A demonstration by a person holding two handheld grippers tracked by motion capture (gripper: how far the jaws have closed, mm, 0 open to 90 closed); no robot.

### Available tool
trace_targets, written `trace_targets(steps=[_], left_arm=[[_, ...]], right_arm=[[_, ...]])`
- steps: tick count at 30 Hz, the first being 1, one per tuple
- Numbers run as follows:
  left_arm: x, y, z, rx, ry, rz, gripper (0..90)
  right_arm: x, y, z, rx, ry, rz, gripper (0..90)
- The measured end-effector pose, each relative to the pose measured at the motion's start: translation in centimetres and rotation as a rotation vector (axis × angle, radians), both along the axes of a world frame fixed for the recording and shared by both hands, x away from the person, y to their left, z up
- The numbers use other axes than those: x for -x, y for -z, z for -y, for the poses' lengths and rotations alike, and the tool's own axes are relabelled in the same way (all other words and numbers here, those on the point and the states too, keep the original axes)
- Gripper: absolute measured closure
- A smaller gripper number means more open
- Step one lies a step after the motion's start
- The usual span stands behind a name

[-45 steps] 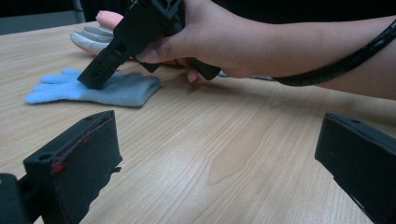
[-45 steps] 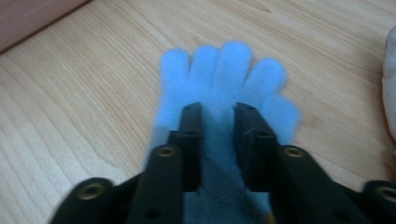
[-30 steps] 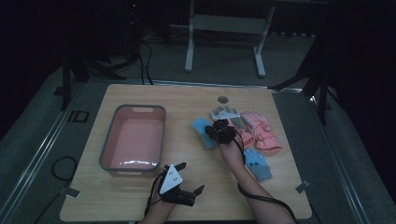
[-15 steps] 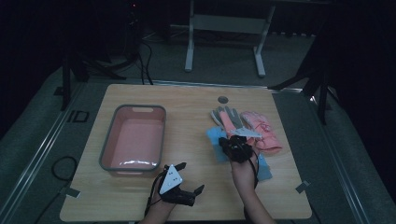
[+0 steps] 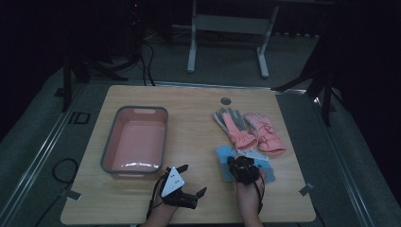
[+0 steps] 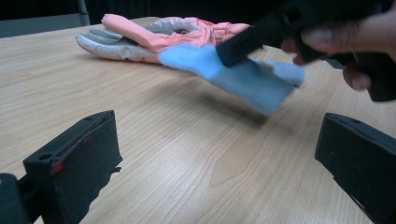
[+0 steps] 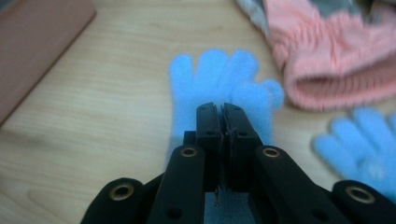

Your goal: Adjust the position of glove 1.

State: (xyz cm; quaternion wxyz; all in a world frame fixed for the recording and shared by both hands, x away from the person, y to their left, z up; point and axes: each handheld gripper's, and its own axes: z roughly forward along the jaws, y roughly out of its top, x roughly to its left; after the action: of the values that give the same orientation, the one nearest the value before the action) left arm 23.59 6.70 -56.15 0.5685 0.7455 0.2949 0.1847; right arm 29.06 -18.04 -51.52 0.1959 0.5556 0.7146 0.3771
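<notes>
Since a second ago my right gripper (image 5: 235, 163) has come back from beside the pink gloves toward my edge of the table, dragging a blue glove (image 7: 219, 88) with it, while my left gripper has not shifted. Going from the left in the high view, I see the pink basin (image 5: 135, 142) with its grey rim standing on the wooden table (image 5: 194, 113), nothing in it that I can make out. Just in front of its near right corner rests my left gripper (image 5: 193, 179), its grey plate on top; in the left gripper view its two black jaws stand wide apart over bare wood with nothing between them. To the right of that, my right gripper has its jaws pressed together on the blue glove, pinching a fold of the cloth near the palm; in the left gripper view the glove hangs from the jaws, tilted and clear of the wood. A second blue glove (image 7: 362, 144) lies flat on the table just to the right of the held one. Beyond them, toward the far side, a grey-and-pink glove (image 5: 232, 125) and a pink glove (image 5: 265, 135) lie side by side, touching each other, their cuffs toward the blue pair.
</notes>
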Motion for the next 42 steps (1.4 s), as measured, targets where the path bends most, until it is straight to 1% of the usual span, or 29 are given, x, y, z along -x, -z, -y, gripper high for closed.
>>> trace_targets(steps=[2, 4, 6, 7, 8, 9, 11, 12, 13, 16, 19, 22, 23, 24, 25, 27, 28, 29, 30, 31, 32, 33, 34, 35, 36, 37, 38, 41, 42], left_arm=[[0.0, 0.0, 0.0, -0.001, 0.000, -0.003, 0.1], [0.0, 0.0, 0.0, -0.001, -0.001, -0.004, 0.1], [-0.1, 0.0, 0.0, -0.003, 0.000, -0.006, 0.1], [0.0, 0.0, 0.0, -0.003, 0.001, -0.006, 0.1], [0.0, 0.0, 0.1, -0.005, 0.002, -0.005, 0.1], [0.0, 0.0, 0.1, -0.006, 0.002, -0.005, 0.1], [-0.1, 0.0, 0.1, -0.006, 0.002, -0.006, 0.1], [-0.1, 0.0, 0.1, -0.005, 0.003, -0.006, 0.1], [-0.1, 0.0, 0.1, -0.004, 0.004, -0.007, 0.1], [-0.1, 0.0, 0.0, -0.003, 0.005, -0.007, 0.1], [-0.1, 0.0, 0.1, -0.005, 0.006, -0.005, 0.1], [0.0, 0.0, 0.1, -0.008, 0.008, -0.004, 0.1], [-0.1, 0.0, 0.1, -0.008, 0.008, -0.005, 0.1], [-0.1, 0.0, 0.1, -0.007, 0.008, -0.005, 0.1], [-0.1, 0.0, 0.1, -0.006, 0.008, -0.005, 0.1], [-0.1, 0.0, 0.1, -0.005, 0.009, -0.008, 0.1], [-0.1, 0.0, 0.1, -0.005, 0.009, -0.009, 0.1], [-0.1, 0.0, 0.1, -0.005, 0.009, -0.009, 0.1], [-0.1, 0.0, 0.1, -0.004, 0.009, -0.008, 0.1], [-0.1, 0.0, 0.0, -0.003, 0.010, -0.008, 0.1], [-0.1, 0.0, 0.0, -0.002, 0.010, -0.008, 0.1], [-0.1, 0.0, 0.0, -0.002, 0.010, -0.008, 0.1], [-0.1, 0.0, 0.0, -0.002, 0.010, -0.008, 0.1], [-0.1, 0.0, 0.0, -0.002, 0.010, -0.008, 0.1], [-0.1, 0.0, 0.0, -0.002, 0.008, -0.008, 0.1], [-0.1, 0.0, 0.0, -0.002, 0.007, -0.008, 0.1], [-0.1, 0.0, 0.0, -0.002, 0.007, -0.008, 0.1], [-0.1, 0.0, 0.0, 0.000, 0.005, -0.007, 0.1], [-0.1, 0.0, 0.0, 0.000, 0.005, -0.006, 0.1]], right_arm=[[0.3, 0.7, 0.3, -0.018, 0.019, -0.015, 86.3], [0.5, 1.4, 0.3, -0.007, 0.025, -0.033, 86.2], [0.5, 1.6, 0.4, -0.011, 0.029, -0.041, 86.1], [0.5, 2.2, 0.3, 0.010, 0.033, -0.051, 85.5], [0.4, 2.6, 0.3, 0.015, 0.037, -0.055, 84.9], [0.3, 2.9, 0.3, 0.019, 0.039, -0.066, 83.7], [0.2, 3.5, 0.2, 0.030, 0.028, -0.074, 78.0], [0.1, 3.7, 0.2, 0.026, 0.029, -0.069, 76.1], [0.1, 3.7, 0.2, 0.028, 0.027, -0.068, 73.6], [-0.1, 3.2, 0.0, 0.060, 0.018, -0.060, 67.7], [-0.1, 1.9, 0.0, 0.078, 0.001, -0.022, 65.7], [-0.4, 0.5, 0.5, 0.070, -0.044, 0.006, 63.5], [-0.6, 0.2, 0.7, 0.073, -0.064, 0.018, 63.5], [-0.8, -0.1, 0.9, 0.088, -0.083, 0.025, 63.7], [-1.1, -0.3, 1.2, 0.089, -0.094, 0.031, 64.3], [-1.7, -0.7, 2.0, 0.113, -0.120, 0.039, 62.9], [-1.9, -0.9, 2.5, 0.120, -0.122, 0.049, 63.0], [-1.9, -0.9, 2.5, 0.120, -0.122, 0.049, 63.0], [-2.1, -1.2, 3.1, 0.114, -0.146, 0.060, 63.0], [-2.7, -1.9, 4.8, 0.119, -0.192, 0.080, 63.9], [-2.9, -2.1, 5.3, 0.115, -0.209, 0.081, 64.0], [-3.1, -2.3, 6.0, 0.124, -0.217, 0.080, 64.0], [-3.1, -2.3, 6.0, 0.124, -0.217, 0.080, 64.0], [-3.3, -2.4, 6.7, 0.129, -0.228, 0.086, 64.0], [-3.3, -2.4, 6.7, 0.129, -0.228, 0.086, 64.1], [-3.6, -2.8, 8.5, 0.119, -0.267, 0.086, 64.0], [-3.6, -2.9, 9.1, 0.125, -0.278, 0.089, 64.0], [-3.8, -2.7, 10.9, 0.119, -0.305, 0.086, 64.5], [-3.8, -2.6, 11.4, 0.116, -0.319, 0.078, 64.6]])
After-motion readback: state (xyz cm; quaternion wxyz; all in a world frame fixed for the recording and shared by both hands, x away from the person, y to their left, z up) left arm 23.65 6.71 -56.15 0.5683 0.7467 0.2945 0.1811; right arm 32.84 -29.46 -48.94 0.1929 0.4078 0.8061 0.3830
